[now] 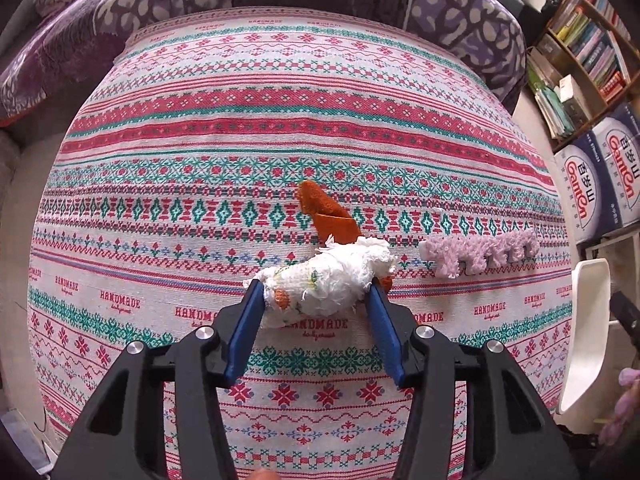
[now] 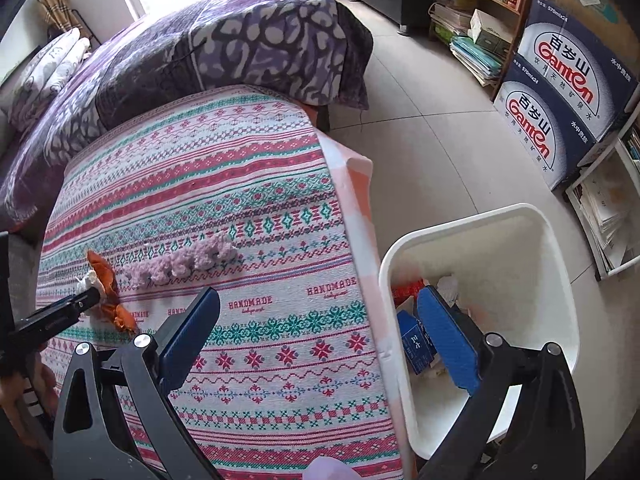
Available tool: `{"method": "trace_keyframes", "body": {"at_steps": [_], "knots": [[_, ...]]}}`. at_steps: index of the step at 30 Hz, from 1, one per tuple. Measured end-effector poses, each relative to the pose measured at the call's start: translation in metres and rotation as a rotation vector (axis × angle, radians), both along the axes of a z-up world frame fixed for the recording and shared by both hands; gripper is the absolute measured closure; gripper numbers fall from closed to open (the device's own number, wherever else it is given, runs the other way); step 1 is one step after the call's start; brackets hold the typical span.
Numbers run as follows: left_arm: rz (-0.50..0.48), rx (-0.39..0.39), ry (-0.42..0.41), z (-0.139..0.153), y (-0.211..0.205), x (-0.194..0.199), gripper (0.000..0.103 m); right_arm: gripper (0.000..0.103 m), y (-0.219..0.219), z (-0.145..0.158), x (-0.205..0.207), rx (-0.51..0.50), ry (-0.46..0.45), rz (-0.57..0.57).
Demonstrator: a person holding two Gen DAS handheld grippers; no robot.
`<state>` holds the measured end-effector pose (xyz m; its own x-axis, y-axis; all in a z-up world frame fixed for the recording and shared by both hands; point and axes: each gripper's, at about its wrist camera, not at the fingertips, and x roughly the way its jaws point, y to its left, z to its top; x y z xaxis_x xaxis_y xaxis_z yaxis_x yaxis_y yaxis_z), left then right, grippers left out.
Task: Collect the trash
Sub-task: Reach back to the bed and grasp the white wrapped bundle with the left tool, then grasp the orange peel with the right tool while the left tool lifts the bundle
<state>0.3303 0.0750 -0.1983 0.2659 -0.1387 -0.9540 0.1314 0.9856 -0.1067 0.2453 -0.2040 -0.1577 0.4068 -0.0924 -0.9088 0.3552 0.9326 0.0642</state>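
Now, left gripper (image 1: 316,292): fingers clamped on the crumpled tissue (image 1: 328,280) (orange peel (image 1: 328,212) touching behind it) on the bench (image 1: 280,128).
Right gripper (image 2: 320,328): fingers wide apart, empty.
Purple scrap (image 1: 480,254): lay just beside the tissue.
White bin (image 2: 516,248): stood beside the bench, trash inside.

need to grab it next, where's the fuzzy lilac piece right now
The fuzzy lilac piece lies on the patterned tablecloth, just right of the white wad in the left wrist view, between that wad and the table edge beside the white bin.
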Motion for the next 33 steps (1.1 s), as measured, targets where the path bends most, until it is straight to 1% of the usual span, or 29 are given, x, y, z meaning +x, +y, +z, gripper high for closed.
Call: {"method": "trace_keyframes", "body": {"at_steps": [4, 7, 12, 15, 18, 21, 23, 27, 29, 30, 31, 32, 33], "knots": [[0.046, -0.056, -0.014, 0.015, 0.022, -0.003, 0.054, 0.008, 0.019, -0.005, 0.002, -0.017, 0.007, 0.055], [0.096, -0.084, -0.038, 0.030, 0.039, -0.005, 0.054, 0.008, 0.038, -0.008, 0.004, -0.023, -0.001, 0.127], [0.221, -0.140, -0.093, 0.062, 0.065, -0.007, 0.054, 0.008, 0.089, -0.018, 0.006, -0.072, -0.021, 0.320], [0.279, -0.169, -0.134, 0.079, 0.078, -0.011, 0.054, 0.008, 0.121, -0.025, 0.006, -0.097, -0.039, 0.440], [0.302, -0.205, -0.148, 0.089, 0.087, -0.013, 0.054, 0.010, 0.148, -0.030, 0.010, -0.090, -0.060, 0.521], [0.311, -0.206, -0.156, 0.094, 0.092, -0.017, 0.054, 0.013, 0.168, -0.039, 0.021, -0.063, -0.050, 0.539], [0.314, -0.218, -0.155, 0.096, 0.094, -0.018, 0.054, 0.024, 0.178, -0.047, 0.029, -0.027, -0.029, 0.541], [0.323, -0.232, -0.166, 0.101, 0.100, -0.021, 0.054, 0.037, 0.188, -0.062, 0.038, -0.013, -0.002, 0.531], [0.325, -0.236, -0.168, 0.102, 0.101, -0.021, 0.054, 0.053, 0.188, -0.067, 0.041, -0.013, 0.012, 0.522], [0.325, -0.236, -0.169, 0.102, 0.102, -0.021, 0.054, 0.066, 0.187, -0.066, 0.040, -0.032, 0.005, 0.517], [0.324, -0.234, -0.169, 0.102, 0.101, -0.021, 0.054, 0.075, 0.187, -0.066, 0.040, -0.035, 0.001, 0.519], [0.324, -0.231, -0.169, 0.102, 0.101, -0.021, 0.054, 0.080, 0.186, -0.065, 0.040, -0.024, 0.005, 0.519], [0.324, -0.227, -0.169, 0.102, 0.100, -0.021, 0.054, 0.081, 0.185, -0.064, 0.038, -0.015, 0.004, 0.515]]}}
